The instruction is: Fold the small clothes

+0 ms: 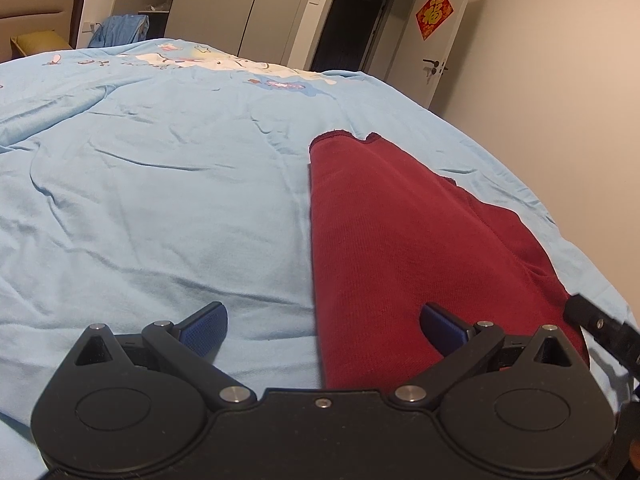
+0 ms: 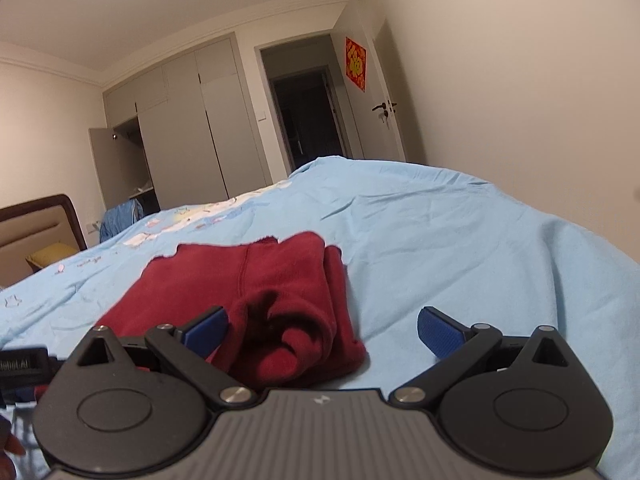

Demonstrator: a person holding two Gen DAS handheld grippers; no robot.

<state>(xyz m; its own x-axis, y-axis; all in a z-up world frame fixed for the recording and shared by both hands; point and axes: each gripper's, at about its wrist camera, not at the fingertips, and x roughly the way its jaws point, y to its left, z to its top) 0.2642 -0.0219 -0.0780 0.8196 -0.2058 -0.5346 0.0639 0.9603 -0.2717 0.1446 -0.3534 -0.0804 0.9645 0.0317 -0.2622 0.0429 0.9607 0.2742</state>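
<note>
Maroon cloth, a small garment [image 1: 400, 240], lies on the light-blue bedspread [image 1: 160, 180], already doubled lengthwise by the look of its stacked edges. Its long axis runs away from you, from near to far, with the raw-edged end at the far side and the bunched end close to both tools.

Your left gripper [image 1: 324, 328] stands with jaws wide and nothing between them. The garment's straight left edge passes just inside its right pad, so that pad hovers over cloth while the left pad is over bare bedspread.

Your right gripper [image 2: 322, 330] is also spread wide and empty. In its view the garment [image 2: 256, 280] sits to the left of centre, its rumpled near end [image 2: 304, 344] lying between the pads, closer to the left one; the right pad is over bedspread.

Both tools are at the near end, one at each long edge. I judge the next fold to be across the short way, near end carried to far. For that, each tool needs to close on a near corner, and the right side's bunching may need flattening first.
</note>
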